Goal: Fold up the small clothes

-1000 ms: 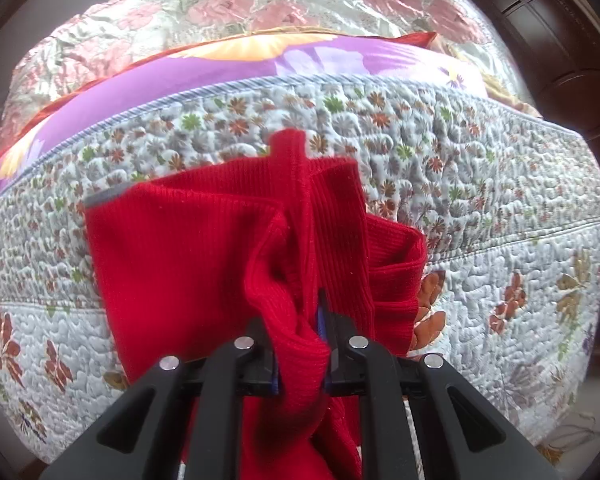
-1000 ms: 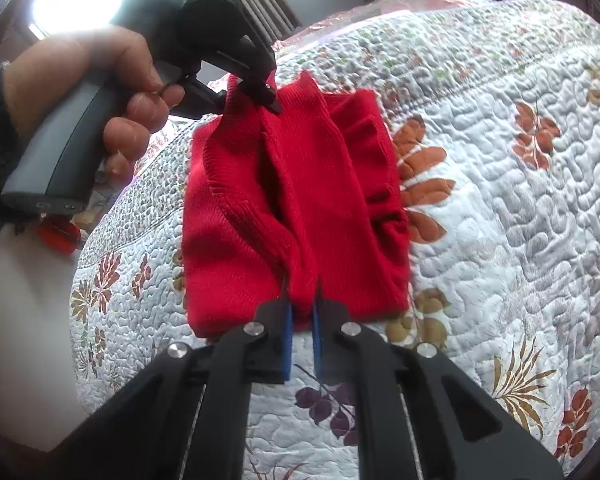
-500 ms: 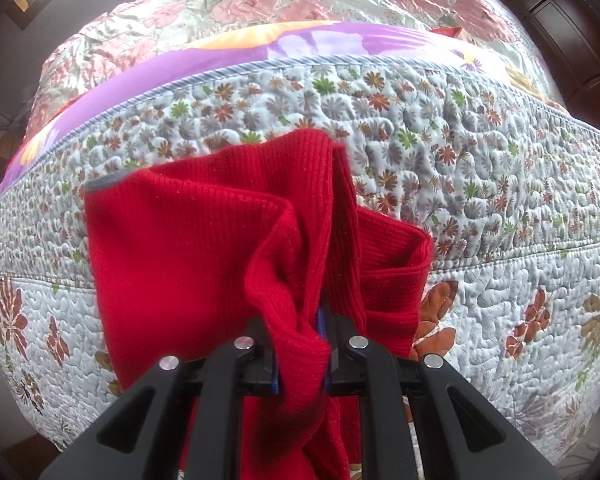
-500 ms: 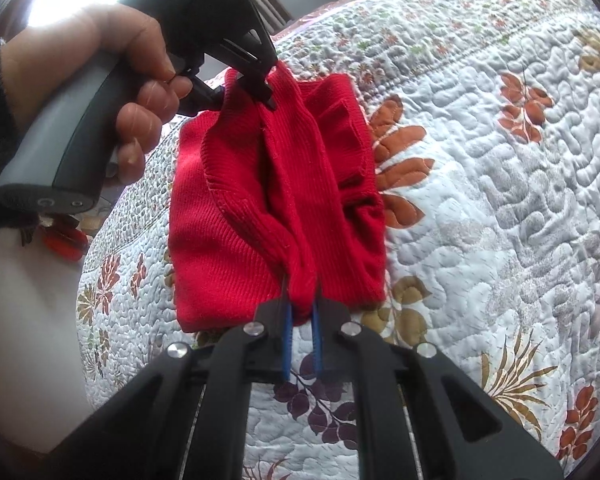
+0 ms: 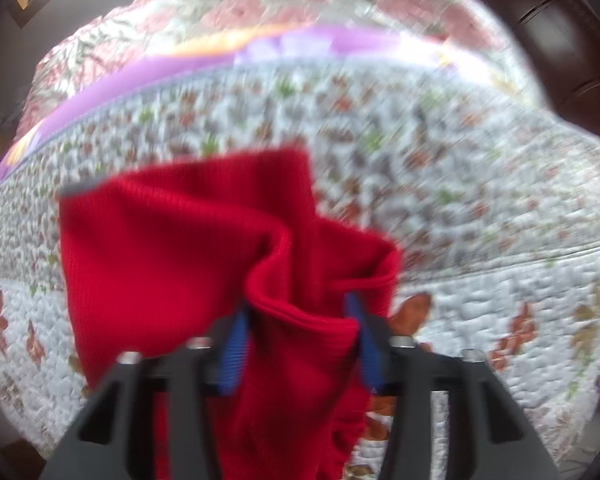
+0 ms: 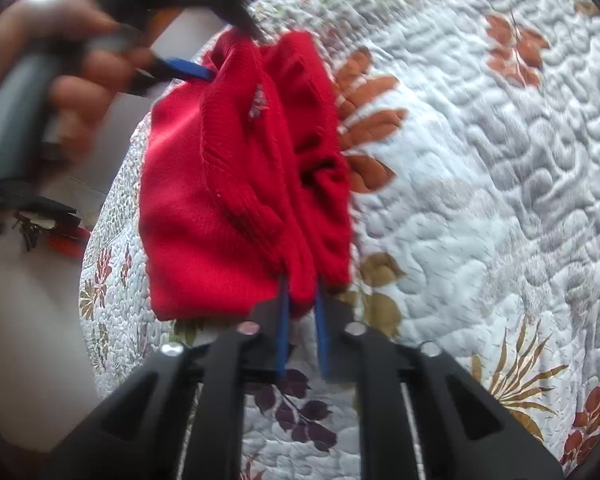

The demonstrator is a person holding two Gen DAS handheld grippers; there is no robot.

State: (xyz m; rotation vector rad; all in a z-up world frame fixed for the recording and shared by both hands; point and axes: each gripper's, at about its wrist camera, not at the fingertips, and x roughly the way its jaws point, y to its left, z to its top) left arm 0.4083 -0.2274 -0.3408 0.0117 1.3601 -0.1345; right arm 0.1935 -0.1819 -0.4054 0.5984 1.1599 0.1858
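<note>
Red knit (image 6: 220,184) is bunching on the quilt (image 6: 480,160); left gripper (image 5: 298,332) is gaping, right gripper (image 6: 300,312) is parting slightly around a fold. Ease both clear without dragging it.

no readable text

no letters, numbers, labels or brand marks can be made out in either wrist view; the left wrist view is motion-blurred, and ahead of each tool only plain and flower-patterned surfaces show, none bearing any writing.
</note>
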